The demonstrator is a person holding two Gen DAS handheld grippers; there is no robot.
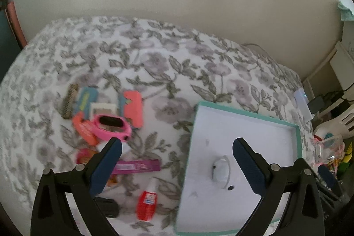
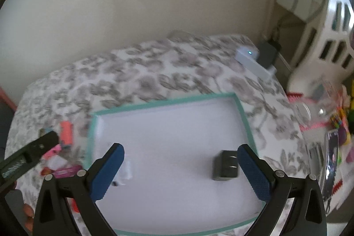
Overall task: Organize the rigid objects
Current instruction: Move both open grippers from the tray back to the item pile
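Both grippers hover with fingers spread wide, gripping nothing, over a shallow white teal-rimmed cardboard tray (image 2: 243,116) on a floral bedspread (image 1: 154,63). A white earbud case (image 1: 220,169) lies between the left gripper (image 1: 177,160) fingers; a black plug adapter (image 2: 225,166) sits just inside the right gripper (image 2: 180,166) right finger.

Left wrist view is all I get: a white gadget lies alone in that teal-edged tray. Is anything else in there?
Observer: Yes. The right wrist view shows a black plug adapter lying in the tray, beside the right gripper.
Operator: Is that gripper holding it?
Observer: No. Its jaws stand open and the adapter lies just inside the right-hand finger, not pinched.
Operator: And the white gadget?
Observer: The white gadget sits by the other blue finger, also loose.
Operator: Anything past the tray?
Observer: A white box with a small lit dot rests near the bed's far corner.
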